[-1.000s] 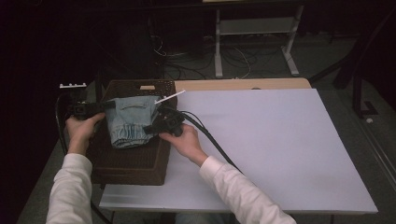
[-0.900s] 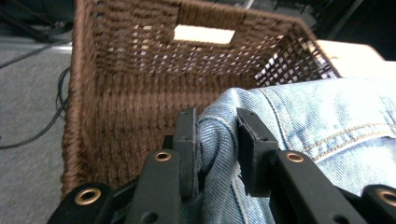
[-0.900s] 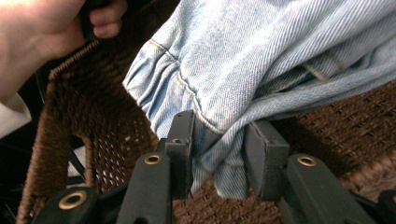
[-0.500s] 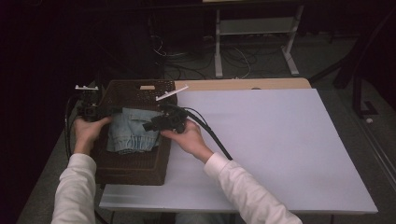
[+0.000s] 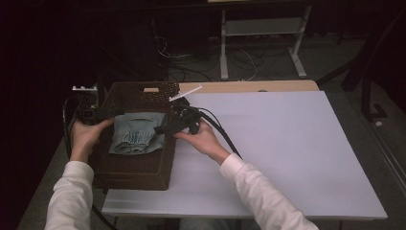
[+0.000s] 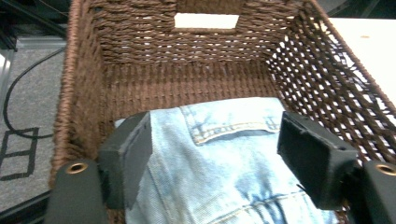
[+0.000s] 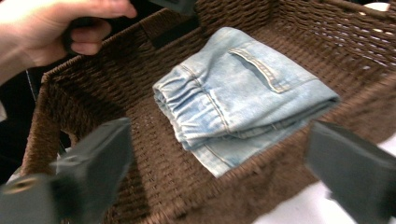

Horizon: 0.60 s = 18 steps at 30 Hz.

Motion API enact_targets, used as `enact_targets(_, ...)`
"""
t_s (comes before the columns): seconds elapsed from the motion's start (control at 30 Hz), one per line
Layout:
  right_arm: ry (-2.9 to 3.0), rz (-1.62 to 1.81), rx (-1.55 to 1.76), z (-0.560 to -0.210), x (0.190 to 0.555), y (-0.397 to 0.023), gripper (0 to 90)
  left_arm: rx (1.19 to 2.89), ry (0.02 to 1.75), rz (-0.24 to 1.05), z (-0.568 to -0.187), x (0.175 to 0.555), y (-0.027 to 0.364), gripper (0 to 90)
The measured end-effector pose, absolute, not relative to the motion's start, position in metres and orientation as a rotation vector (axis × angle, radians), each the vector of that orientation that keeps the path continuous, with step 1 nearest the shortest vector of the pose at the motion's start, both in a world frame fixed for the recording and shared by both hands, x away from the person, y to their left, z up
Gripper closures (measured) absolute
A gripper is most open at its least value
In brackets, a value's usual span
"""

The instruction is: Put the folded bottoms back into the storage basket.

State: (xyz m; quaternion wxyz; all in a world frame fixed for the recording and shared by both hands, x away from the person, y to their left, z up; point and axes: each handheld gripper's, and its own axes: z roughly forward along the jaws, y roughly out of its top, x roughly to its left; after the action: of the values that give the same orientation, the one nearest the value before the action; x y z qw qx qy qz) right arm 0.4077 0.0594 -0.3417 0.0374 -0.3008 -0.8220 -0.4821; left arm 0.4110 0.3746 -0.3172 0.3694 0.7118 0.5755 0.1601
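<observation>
Folded jeans (image 5: 135,138) lie flat on floor of brown wicker basket (image 5: 129,170), at table's (image 5: 287,158) left edge. Left gripper (image 5: 112,113) hovers at basket's left rim, jaws just been opening, now spread either side of denim, pads clear of cloth. Right gripper (image 5: 165,128) sits over basket's right rim, jaws also just been opening, now wide apart, nothing between them. Jeans pocket faces up, elastic waistband toward near end.

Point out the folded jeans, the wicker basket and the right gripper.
folded jeans (image 7: 233,102), right gripper view, on the pocket panel.
wicker basket (image 6: 187,51), left gripper view, on the far wall.
right gripper (image 5: 168,126), high view, between its open jaws.
</observation>
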Motion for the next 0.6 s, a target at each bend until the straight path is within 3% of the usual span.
enact_targets(0.4, -2.543, -1.498, -0.93, -0.332, 0.406, 0.019, 0.0, 1.794, 1.359, 0.323, -0.305, 0.394, 0.356, 0.5)
enact_targets(0.6, -2.569, -1.49, -0.936, -0.329, 0.405, -0.002, 0.0, 1.768, 1.276, 0.326, -0.3, 0.382, 0.344, 0.0)
